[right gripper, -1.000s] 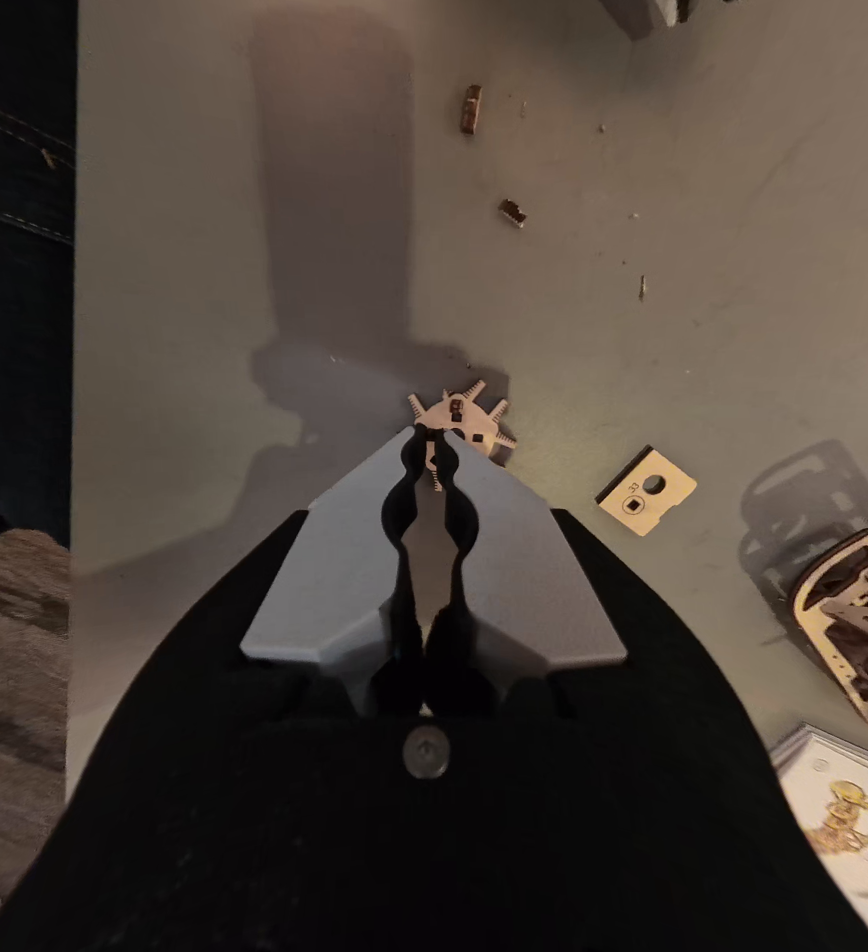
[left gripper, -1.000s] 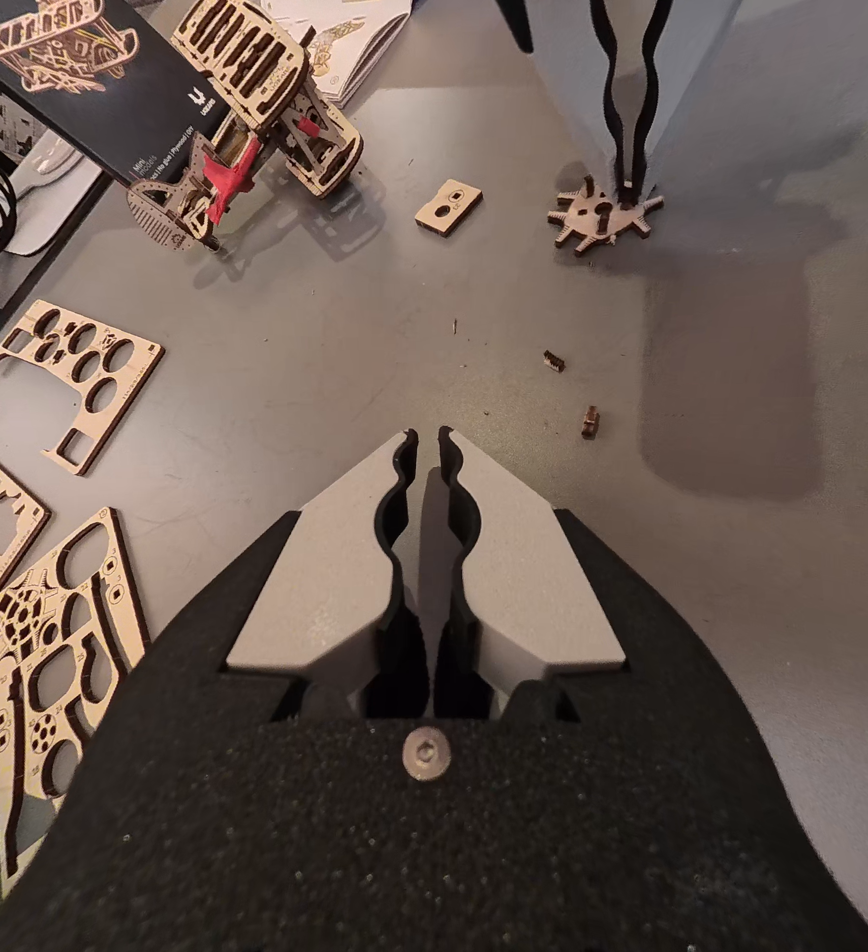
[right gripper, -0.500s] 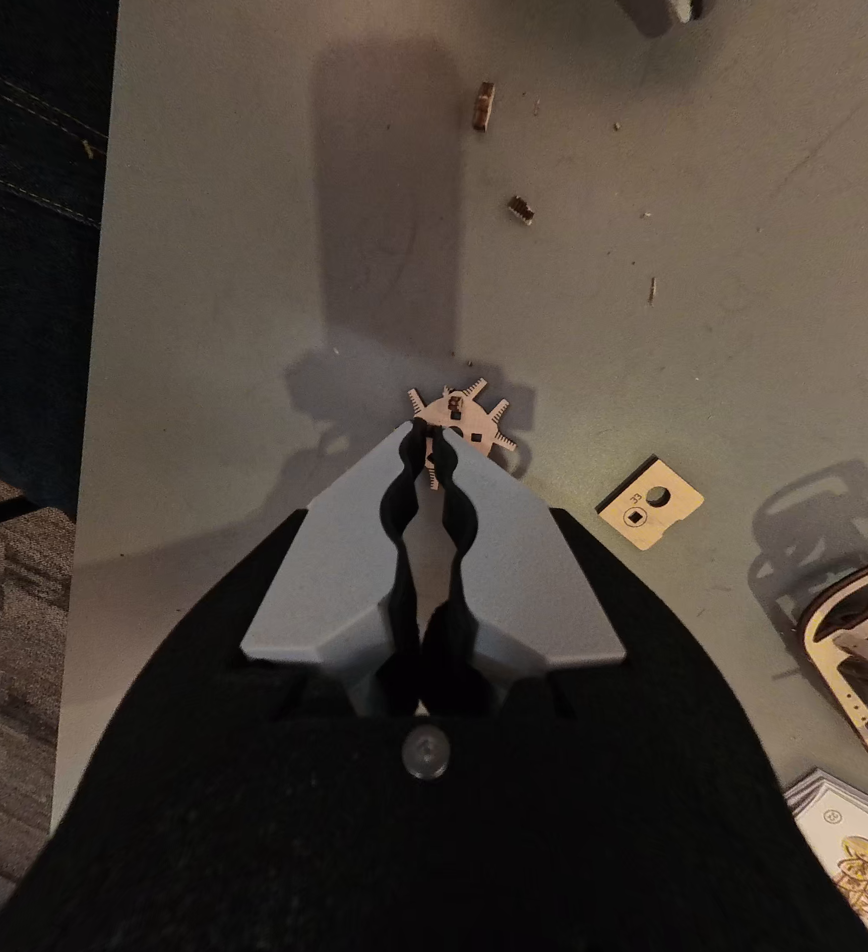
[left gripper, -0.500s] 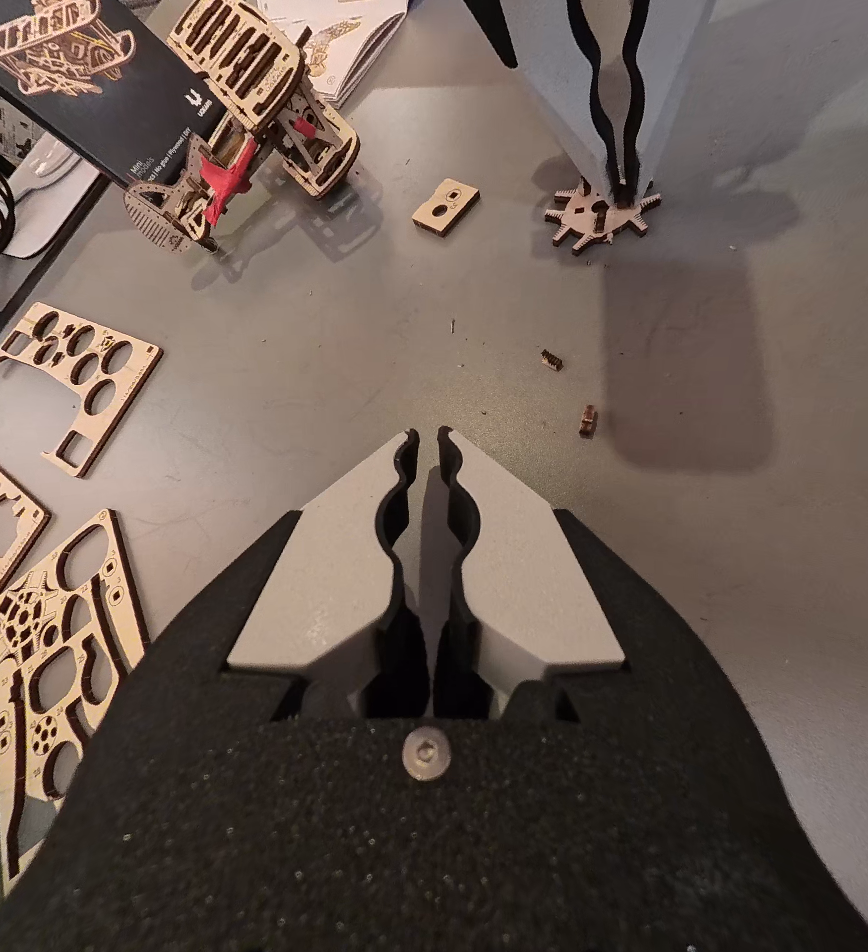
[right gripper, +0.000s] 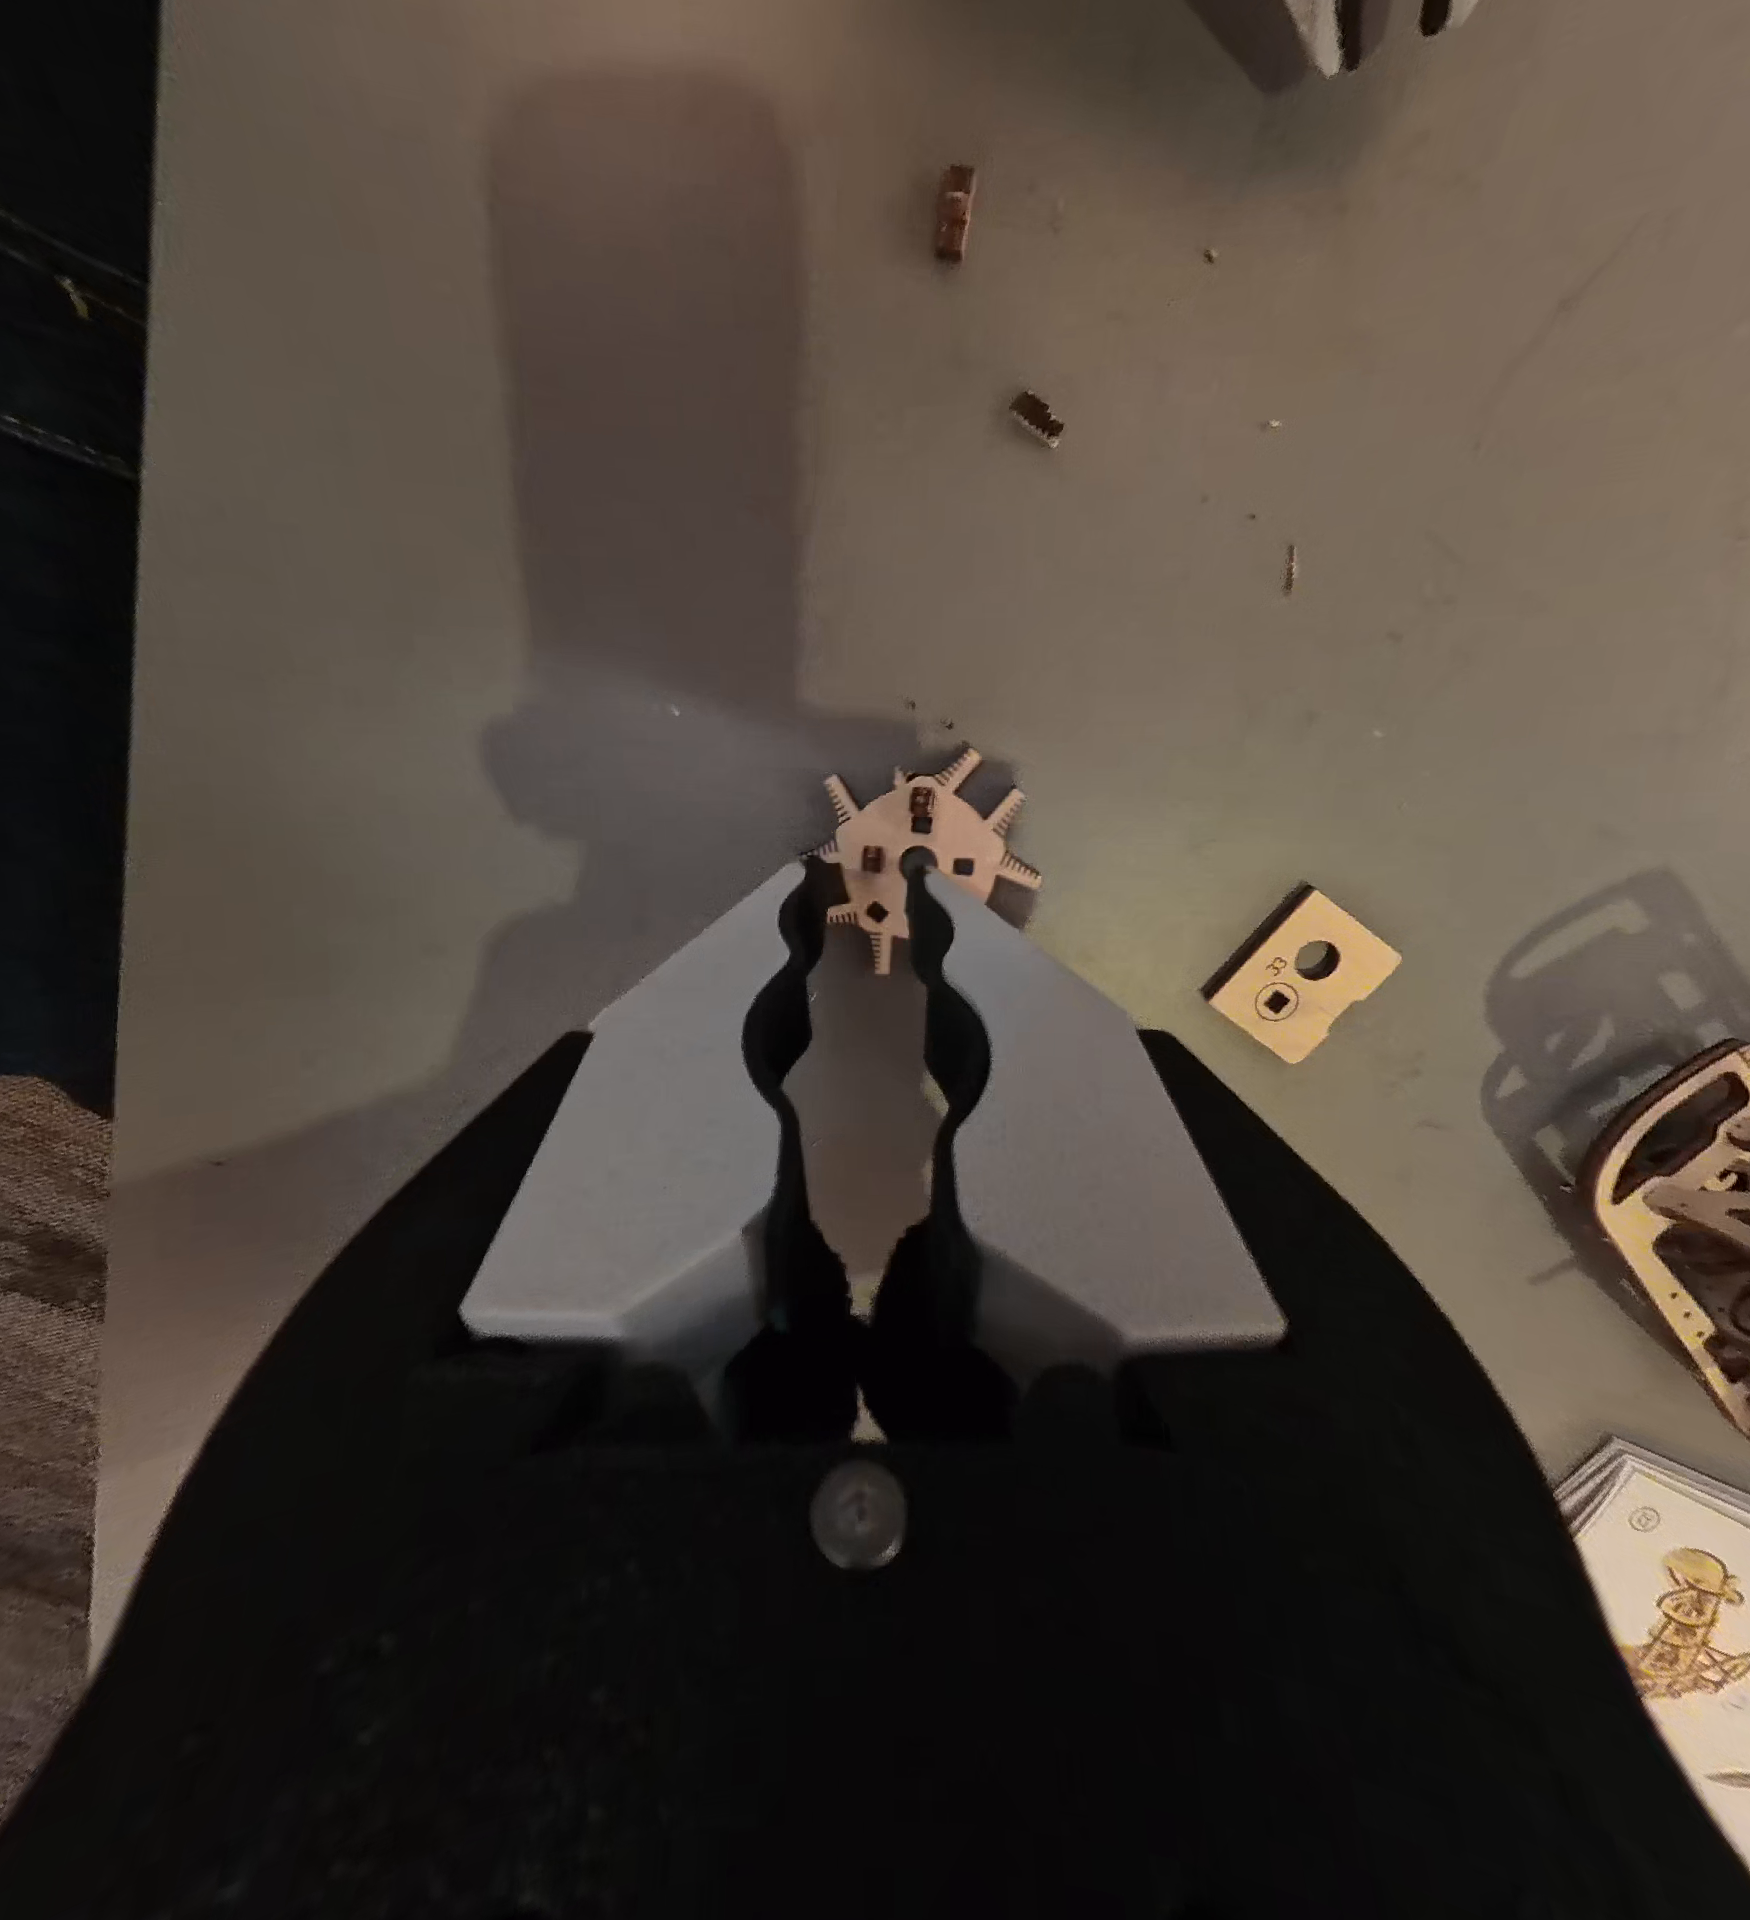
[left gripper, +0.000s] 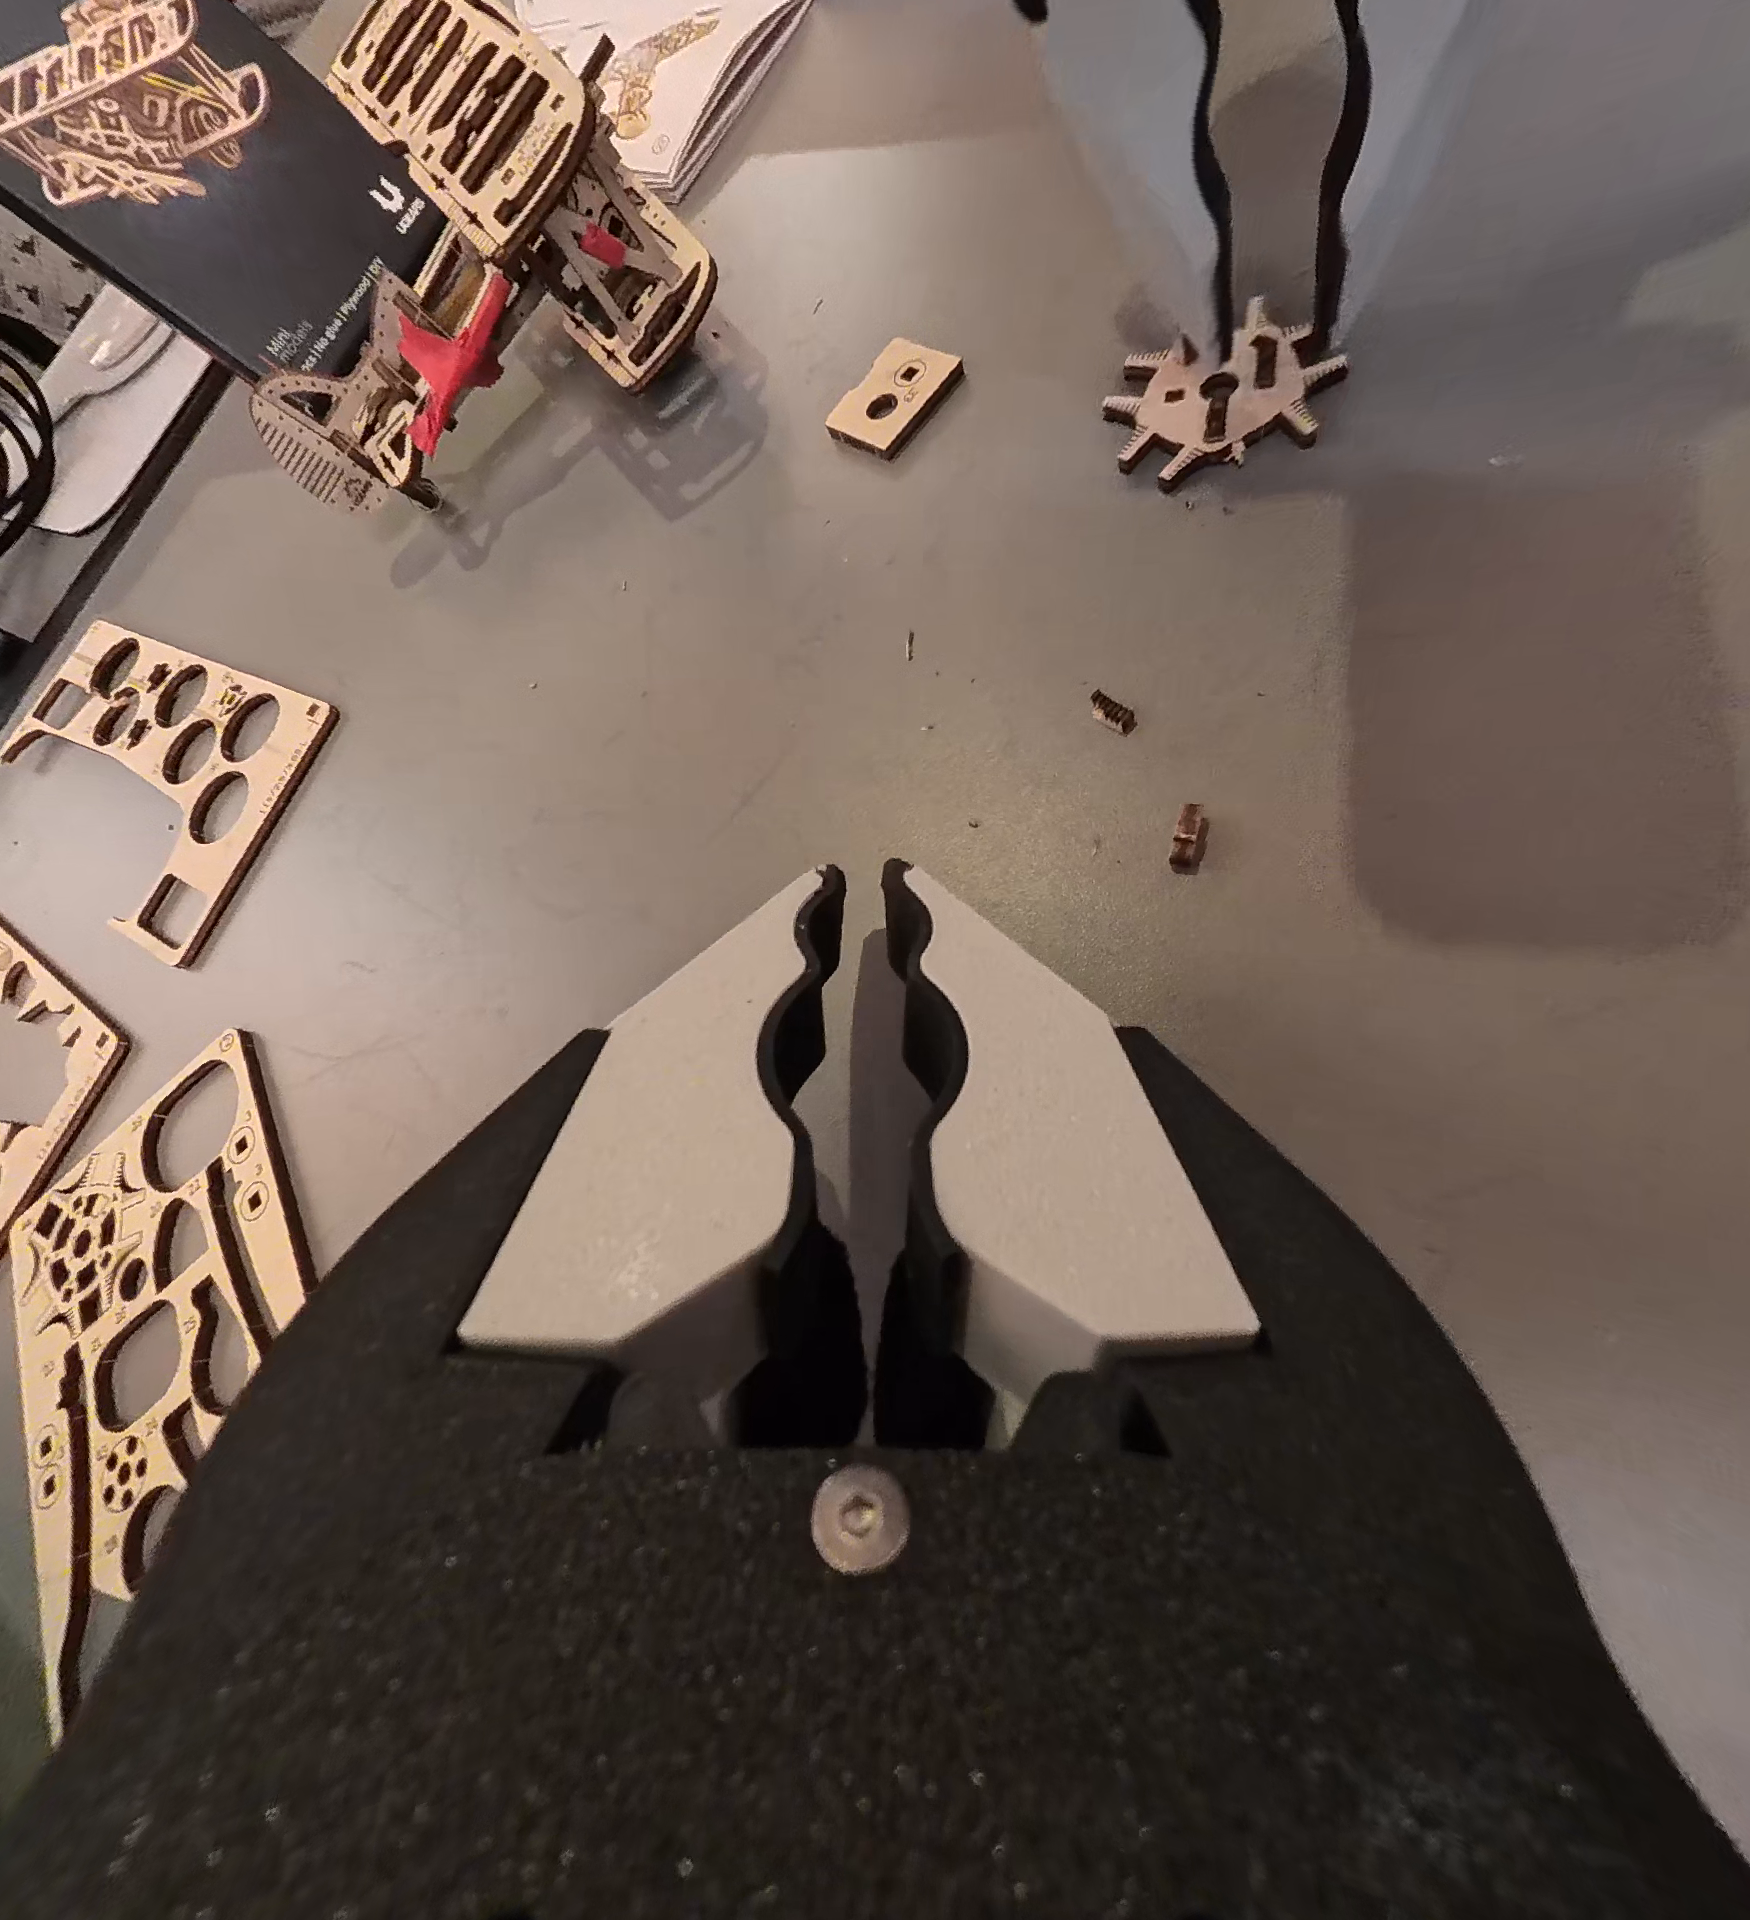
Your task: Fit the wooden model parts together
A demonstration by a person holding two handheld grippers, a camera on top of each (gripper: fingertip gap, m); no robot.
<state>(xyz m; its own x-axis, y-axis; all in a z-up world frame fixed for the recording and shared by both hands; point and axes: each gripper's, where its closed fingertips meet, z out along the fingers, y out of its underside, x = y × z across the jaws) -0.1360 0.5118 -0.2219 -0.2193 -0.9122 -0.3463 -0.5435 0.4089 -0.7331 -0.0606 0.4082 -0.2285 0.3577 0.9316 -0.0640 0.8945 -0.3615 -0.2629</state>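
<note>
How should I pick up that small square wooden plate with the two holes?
The square plate lies flat on the table, apart from the spiked gear. Come from straight above and close the claw across its two straight opposite edges, since only the thin rim offers purchase.

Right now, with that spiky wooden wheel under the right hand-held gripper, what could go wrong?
The right hand-held gripper straddles the flat spiked wooden wheel with its jaws apart; closing could skid it across the grey table or snap a thin toothed spoke. The two tiny dark wooden pegs nearby could easily be knocked away.
</note>
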